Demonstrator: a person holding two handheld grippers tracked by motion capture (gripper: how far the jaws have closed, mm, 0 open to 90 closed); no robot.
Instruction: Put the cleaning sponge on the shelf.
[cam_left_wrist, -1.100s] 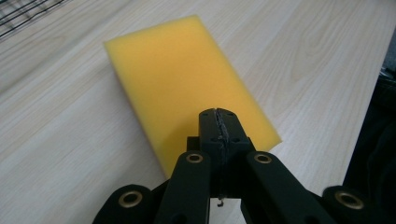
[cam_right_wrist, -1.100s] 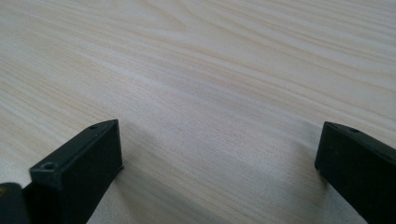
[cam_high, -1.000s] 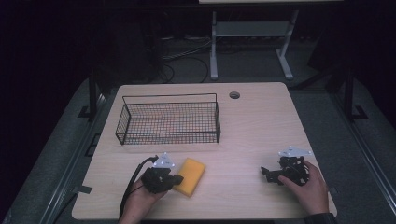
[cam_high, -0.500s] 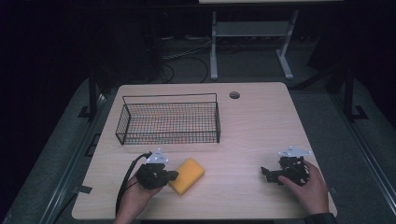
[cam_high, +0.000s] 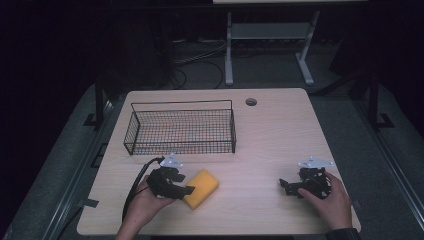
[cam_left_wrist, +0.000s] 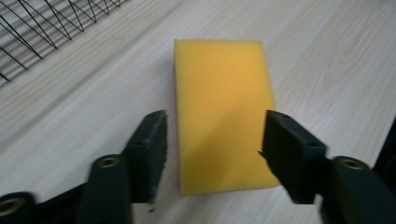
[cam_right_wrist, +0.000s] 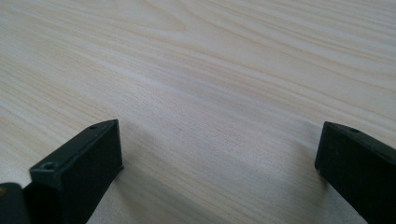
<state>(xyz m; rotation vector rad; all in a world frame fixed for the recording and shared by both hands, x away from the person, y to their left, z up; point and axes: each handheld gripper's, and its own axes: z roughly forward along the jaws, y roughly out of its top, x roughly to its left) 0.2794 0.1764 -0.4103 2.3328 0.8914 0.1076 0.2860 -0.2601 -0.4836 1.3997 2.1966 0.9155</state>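
Sponge (cam_high: 201, 185): yellow, rectangular block, flat on the table (cam_high: 270, 130) near its front edge, left of centre, just in front of the basket (cam_high: 180, 127) but apart from it. Top face smooth, fine-pored, evenly coloured, edges crisp and corners square; slightly darker shade along the near long side in the left gripper view (cam_left_wrist: 223, 116). Lying at a slant to the table edge in the high view, long axis running away from the left gripper (cam_high: 176, 187). Left gripper held low in the left hand (cam_high: 145, 202), jaws spread wide and straddling the near end of the sponge, one on each long side; small gap visible at the left jaw, right jaw close against the edge or just short of it, contact not clear. Not clamped. Black cable (cam_high: 136, 185) looping back from the left gripper toward the table's front edge. Basket black wire mesh, rectangular, open-topped, upright, standing on the left rear half of the table; its corner caught at top left of the left gripper view (cam_left_wrist: 42, 32). Right gripper (cam_high: 292, 186) held in the right hand (cam_high: 330, 200) at the front right of the table, well apart from the sponge; jaws spread wide over bare pale wood grain (cam_right_wrist: 210, 84), nothing between them. Small round hole (cam_high: 251, 102) in the tabletop near the rear edge.
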